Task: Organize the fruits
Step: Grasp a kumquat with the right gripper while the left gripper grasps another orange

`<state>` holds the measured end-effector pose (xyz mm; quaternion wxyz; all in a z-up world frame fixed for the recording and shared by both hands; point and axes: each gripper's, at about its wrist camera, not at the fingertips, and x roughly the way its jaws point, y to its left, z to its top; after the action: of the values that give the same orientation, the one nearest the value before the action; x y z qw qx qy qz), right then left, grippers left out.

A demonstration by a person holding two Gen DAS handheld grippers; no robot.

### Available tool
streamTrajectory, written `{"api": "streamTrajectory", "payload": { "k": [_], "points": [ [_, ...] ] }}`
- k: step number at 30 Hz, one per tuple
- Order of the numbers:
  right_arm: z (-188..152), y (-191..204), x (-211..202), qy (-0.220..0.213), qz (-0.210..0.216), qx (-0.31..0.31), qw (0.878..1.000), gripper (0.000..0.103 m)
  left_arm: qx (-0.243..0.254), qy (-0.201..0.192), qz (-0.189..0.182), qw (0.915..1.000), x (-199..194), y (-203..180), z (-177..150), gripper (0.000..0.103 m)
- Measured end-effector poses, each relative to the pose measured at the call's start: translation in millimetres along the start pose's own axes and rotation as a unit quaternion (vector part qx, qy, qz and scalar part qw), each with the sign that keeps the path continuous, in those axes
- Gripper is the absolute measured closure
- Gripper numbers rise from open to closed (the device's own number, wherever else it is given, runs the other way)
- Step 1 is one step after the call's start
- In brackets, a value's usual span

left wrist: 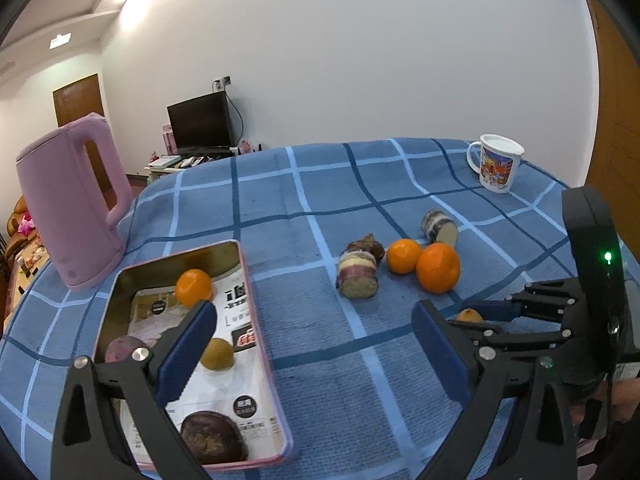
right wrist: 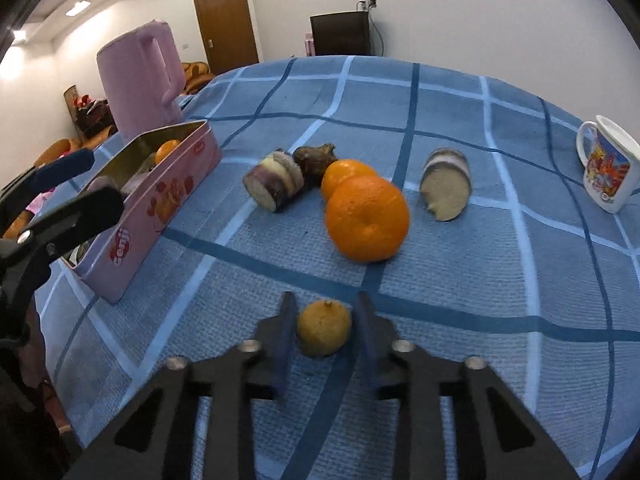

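Right now: right gripper (right wrist: 324,334) jaws narrowed around small yellow fruit (right wrist: 324,332); left gripper (left wrist: 316,344) jaws wide, empty.

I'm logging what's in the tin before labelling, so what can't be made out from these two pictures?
- Tin contents, right wrist view: the near wall hides all but an orange top.
- Purple fruit in the tin, left wrist view: partly behind the left gripper.
- Small yellow fruit: whether the right gripper already pinches it is unclear; in the left wrist view, only a sliver shows.
- Mug print: too small to read.
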<state>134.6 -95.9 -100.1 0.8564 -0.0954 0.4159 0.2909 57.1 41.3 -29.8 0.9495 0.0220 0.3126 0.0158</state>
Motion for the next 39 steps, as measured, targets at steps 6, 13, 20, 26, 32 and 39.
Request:
{"api": "streamTrajectory", "payload": {
  "k": [6, 13, 20, 26, 32, 39],
  "points": [
    [7, -17, -19, -0.041, -0.035, 0.022, 0.998, 0.075, 0.003, 0.01, -0.031, 0.9995, 12, -23, 11, 0.004],
    [15, -62, -34, -0.074, -0.12, 0.066, 0.988, 0.075, 0.019, 0.052, -0.063, 0.9965, 58, -69, 20, 0.022],
    [7, -84, -34, -0.077, -0.128, 0.095, 0.984, 0.075, -0.001, 0.083, -0.088, 0.9926, 89, -88, 25, 0.039],
    [7, -87, -32, -0.075, -0.117, 0.099, 0.985, 0.075, -0.001, 0.103, -0.094, 0.9902, 107, -103, 26, 0.045],
    [8, -86, -32, -0.077, -0.106, 0.093, 0.987, 0.075, -0.027, 0.113, -0.117, 0.9863, 114, -96, 24, 0.055],
    [7, -74, -41, -0.105, -0.105, 0.069, 0.987, 0.075, -0.036, 0.084, -0.119, 0.9886, 103, -91, 24, 0.055]
  ]
}}
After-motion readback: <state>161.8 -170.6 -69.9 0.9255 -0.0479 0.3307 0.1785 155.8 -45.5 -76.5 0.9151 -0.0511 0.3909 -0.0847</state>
